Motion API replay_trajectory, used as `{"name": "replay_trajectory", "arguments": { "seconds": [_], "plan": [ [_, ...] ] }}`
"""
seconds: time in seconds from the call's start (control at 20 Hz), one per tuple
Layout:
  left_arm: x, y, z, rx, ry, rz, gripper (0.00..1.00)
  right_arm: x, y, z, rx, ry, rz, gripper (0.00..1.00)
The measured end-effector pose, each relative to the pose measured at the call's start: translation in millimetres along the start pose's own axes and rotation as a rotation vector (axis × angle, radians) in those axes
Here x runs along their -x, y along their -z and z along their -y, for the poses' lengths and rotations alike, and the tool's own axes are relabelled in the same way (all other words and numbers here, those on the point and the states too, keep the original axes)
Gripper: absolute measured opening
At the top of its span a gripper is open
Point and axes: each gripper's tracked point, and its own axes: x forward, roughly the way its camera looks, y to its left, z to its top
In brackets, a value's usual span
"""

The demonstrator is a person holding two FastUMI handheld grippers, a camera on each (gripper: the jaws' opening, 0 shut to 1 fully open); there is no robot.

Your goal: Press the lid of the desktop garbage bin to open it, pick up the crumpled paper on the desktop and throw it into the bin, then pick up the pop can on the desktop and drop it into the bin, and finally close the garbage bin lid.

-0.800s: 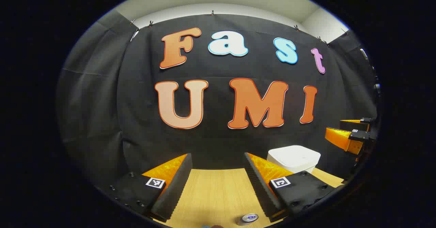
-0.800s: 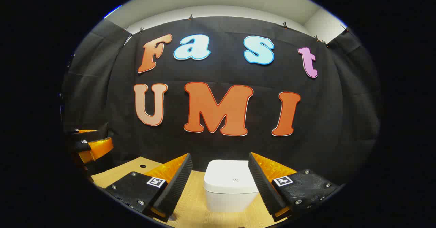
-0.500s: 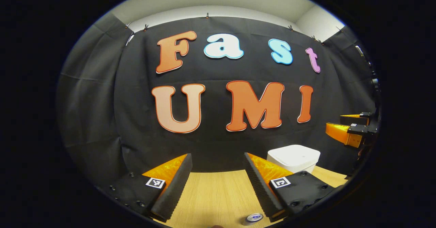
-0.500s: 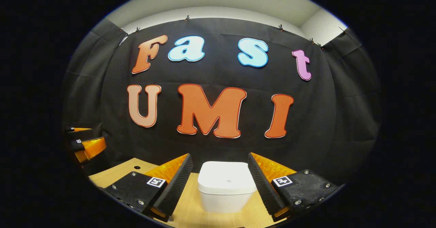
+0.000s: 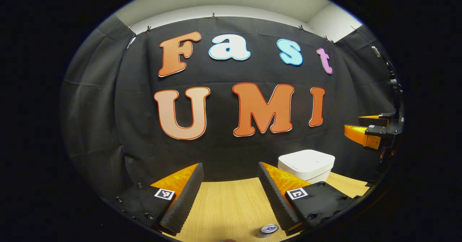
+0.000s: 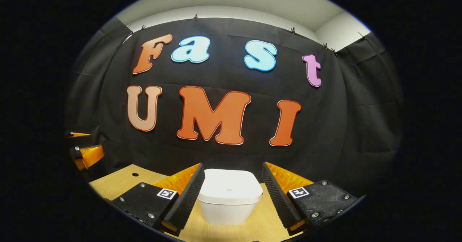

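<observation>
The garbage bin (image 6: 230,198) is seen standing on the wooden surface (image 6: 119,181) with its lid (image 6: 230,189) lying flat and shut. The right tool (image 6: 231,195) is held above and just short of it, its fingers spread wide with nothing between them, so that the bin is framed in the gap. That alignment is judged to suit a press on the lid. A shut lid, however, fits either a bin waiting to be opened or one closed again, so no stage can be settled from it.

The left tool (image 5: 229,195) is likewise held open and empty, aimed over a bare stretch of the surface (image 5: 223,206). The pop can (image 5: 268,229) is seen upright on that surface, close below the tool's right-hand finger. As the can is on the surface and not in the bin, that part of the task is judged to be outstanding.

The can is offered by the left gripper view, along with the bin (image 5: 306,165) off to the side and the right tool (image 5: 368,133) hovering near it. The right gripper view gives the head-on look at the lid, a small mark at its centre, and the left tool (image 6: 85,150) at the far edge. The crumpled paper cannot be made out, so its place cannot be told.
</observation>
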Motion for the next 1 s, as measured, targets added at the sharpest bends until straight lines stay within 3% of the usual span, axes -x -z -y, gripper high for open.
{"name": "replay_trajectory", "arguments": {
  "seconds": [0.2, 0.4, 0.5, 0.75, 0.85, 1.0],
  "plan": [
    [-3, 5, 9, -0.014, -0.042, -0.017, 0.96, -21, 17, 6, 0.000, -0.054, -0.027, 0.92],
    [-7, 15, 13, -0.028, -0.087, -0.046, 0.96, -53, 32, 8, 0.023, -0.100, -0.053, 0.74],
    [-10, 20, 13, -0.031, -0.110, -0.067, 0.97, -66, 41, 7, 0.019, -0.119, -0.063, 0.64],
    [-13, 31, 9, -0.048, -0.162, -0.103, 0.99, -94, 68, 7, 0.000, -0.134, -0.130, 0.18],
    [-14, 36, 7, -0.052, -0.179, -0.121, 0.99, -107, 80, 7, -0.007, -0.133, -0.158, 0.08],
    [-16, 42, 4, -0.059, -0.207, -0.141, 0.99, -120, 100, 3, -0.049, -0.155, -0.207, 0.02]
  ]
}}
